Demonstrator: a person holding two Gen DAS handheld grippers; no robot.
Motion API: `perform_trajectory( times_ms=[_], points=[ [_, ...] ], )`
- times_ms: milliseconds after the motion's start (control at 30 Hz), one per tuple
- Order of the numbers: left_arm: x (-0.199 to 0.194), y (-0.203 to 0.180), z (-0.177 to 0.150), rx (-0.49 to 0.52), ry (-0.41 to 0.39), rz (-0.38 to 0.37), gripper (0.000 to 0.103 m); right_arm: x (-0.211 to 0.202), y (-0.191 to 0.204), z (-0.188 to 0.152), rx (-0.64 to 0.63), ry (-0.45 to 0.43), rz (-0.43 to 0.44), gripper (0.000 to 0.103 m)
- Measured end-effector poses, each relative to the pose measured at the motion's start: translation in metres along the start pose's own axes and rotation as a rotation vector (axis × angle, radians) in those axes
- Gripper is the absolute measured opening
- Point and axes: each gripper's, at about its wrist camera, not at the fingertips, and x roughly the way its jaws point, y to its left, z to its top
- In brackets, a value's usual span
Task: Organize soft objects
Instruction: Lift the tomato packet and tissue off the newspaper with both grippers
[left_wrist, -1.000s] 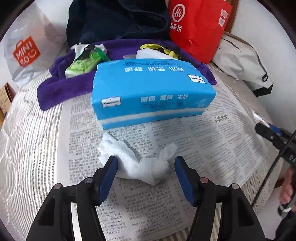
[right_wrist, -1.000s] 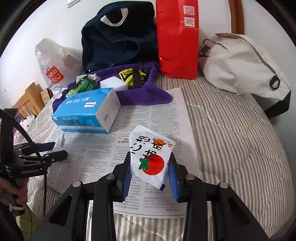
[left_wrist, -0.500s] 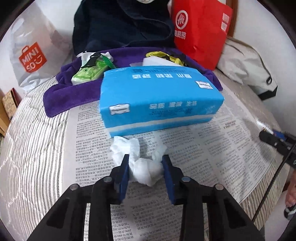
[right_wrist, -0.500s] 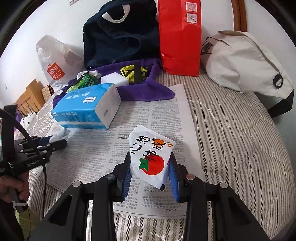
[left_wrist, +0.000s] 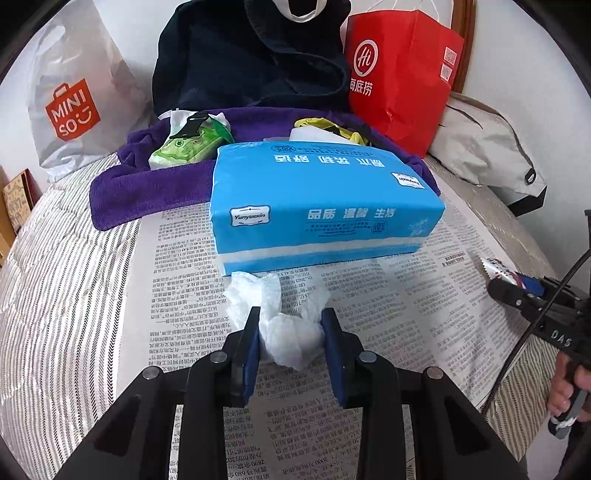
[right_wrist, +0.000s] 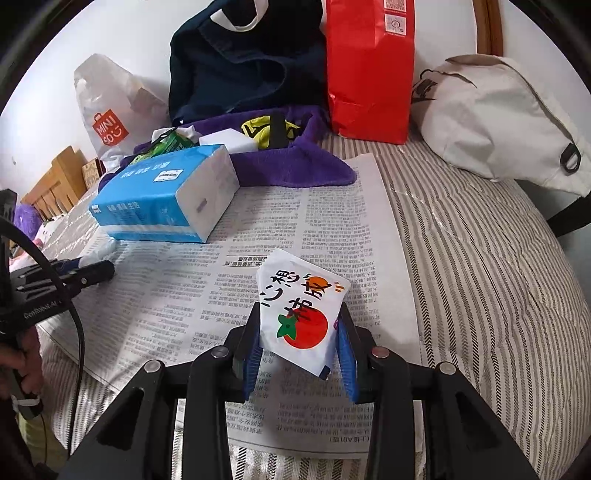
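Newspaper (left_wrist: 369, 295) spread over the bed, most stuff not yet sorted. Left hand-held gripper (left_wrist: 290, 334) has just squeezed onto the crumpled tissue (left_wrist: 284, 325) by the blue tissue pack (left_wrist: 325, 206); right hand-held gripper (right_wrist: 301, 343) clamps the tomato packet (right_wrist: 301, 306). Neither is put away yet.

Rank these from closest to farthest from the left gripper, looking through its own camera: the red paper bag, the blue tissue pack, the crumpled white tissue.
1. Crumpled white tissue, between its fingers.
2. Blue tissue pack, just behind.
3. Red paper bag, at the back right.
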Motion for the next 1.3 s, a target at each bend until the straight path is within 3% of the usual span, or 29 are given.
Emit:
perform_trajectory(
  times_ms=[400, 1300],
  points=[
    [-0.0001, 0.0070, -0.0008, -0.038, 0.000, -0.044, 0.029, 0.0020, 0.0019, -0.0009, -0.013, -0.014, -0.029, 0.037],
    [0.0032, -0.0014, -0.0015, 0.013, 0.007, 0.025, 0.031, 0.0025, 0.0010, -0.0025, -0.004, -0.016, -0.021, 0.037]
  ],
)
